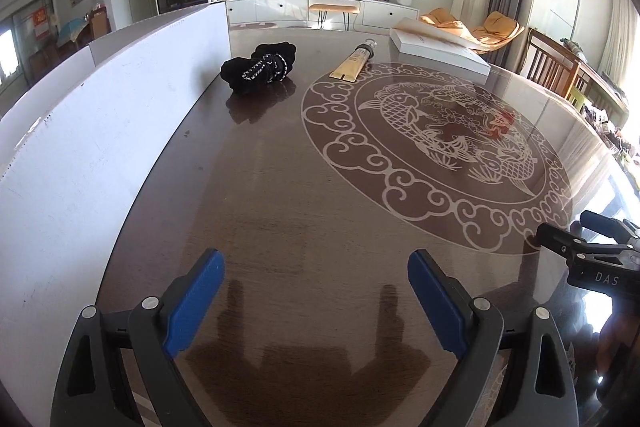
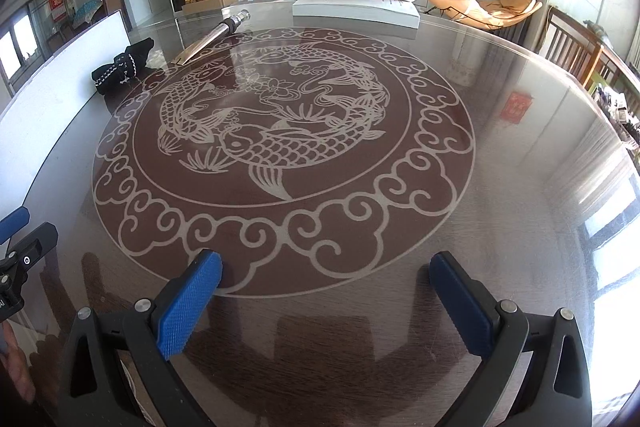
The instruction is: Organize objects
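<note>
We are hovering both grippers, jaws spread wide and holding nothing, over the near edge of the glossy table (image 2: 500, 155).

We are looking across it at a flat white box (image 1: 438, 49) lying at the far edge, then a black fabric bundle (image 1: 262, 67) resting just beside the white board (image 1: 120, 131) on the left, then a gold tube (image 1: 354, 63) lying between bundle and box. We are judging the bundle soft and light, best pinched mid-body; the tube looks light and slick, so the left gripper (image 1: 316, 303) or right gripper (image 2: 326, 303) should be squeezing across its flat body.
</note>
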Demonstrator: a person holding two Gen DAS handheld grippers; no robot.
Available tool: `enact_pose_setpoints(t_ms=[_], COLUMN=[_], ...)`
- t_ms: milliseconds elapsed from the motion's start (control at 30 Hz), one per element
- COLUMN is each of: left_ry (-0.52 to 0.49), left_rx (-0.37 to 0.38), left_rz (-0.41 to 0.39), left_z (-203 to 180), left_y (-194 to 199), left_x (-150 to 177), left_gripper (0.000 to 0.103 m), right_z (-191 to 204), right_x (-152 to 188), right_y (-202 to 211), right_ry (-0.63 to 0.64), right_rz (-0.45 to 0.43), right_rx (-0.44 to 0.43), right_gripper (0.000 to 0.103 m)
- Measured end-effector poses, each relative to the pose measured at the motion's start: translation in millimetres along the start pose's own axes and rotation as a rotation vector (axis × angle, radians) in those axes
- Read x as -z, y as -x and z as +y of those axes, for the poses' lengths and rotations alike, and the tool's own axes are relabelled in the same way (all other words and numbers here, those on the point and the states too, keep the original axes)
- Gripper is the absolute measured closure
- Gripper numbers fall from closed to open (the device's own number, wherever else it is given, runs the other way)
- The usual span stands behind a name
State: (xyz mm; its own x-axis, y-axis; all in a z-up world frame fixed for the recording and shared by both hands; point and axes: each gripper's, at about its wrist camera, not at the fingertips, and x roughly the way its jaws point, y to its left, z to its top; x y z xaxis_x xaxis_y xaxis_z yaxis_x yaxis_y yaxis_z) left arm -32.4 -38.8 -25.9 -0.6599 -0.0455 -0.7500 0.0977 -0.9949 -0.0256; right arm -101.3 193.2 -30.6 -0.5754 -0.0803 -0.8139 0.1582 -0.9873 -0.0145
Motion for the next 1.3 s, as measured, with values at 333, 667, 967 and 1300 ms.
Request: enact_pose_setpoints(t_ms=[333,667,967,1300], left_ry=[-0.003,-0.003,-0.022,-0.020], left_rx=[-0.001,-0.005,-0.020,-0.021], left_rz=[0.042,0.070,0.080,0.089], left_z=[-1.5,-1.6,-4.2,-3.5], left_y=[-6.7,-9.8,-10.1,-11.7], left_x=[0.1,0.5,1.5,1.5], left_gripper=[0.009,0.009,0.009,0.003], right_z=[-0.3,-0.4,-0.5,-0.4], right_x=[0.2,0.4,0.6,0.2], right_y=[-0.2,-0.3,-0.4,-0.2], right_ry=[0.000,0.000,0.000,0.000], right_rz=[0.000,0.000,0.000,0.000], right_rx=[0.000,0.000,0.000,0.000], right_gripper=[0.000,0.000,0.000,0.000])
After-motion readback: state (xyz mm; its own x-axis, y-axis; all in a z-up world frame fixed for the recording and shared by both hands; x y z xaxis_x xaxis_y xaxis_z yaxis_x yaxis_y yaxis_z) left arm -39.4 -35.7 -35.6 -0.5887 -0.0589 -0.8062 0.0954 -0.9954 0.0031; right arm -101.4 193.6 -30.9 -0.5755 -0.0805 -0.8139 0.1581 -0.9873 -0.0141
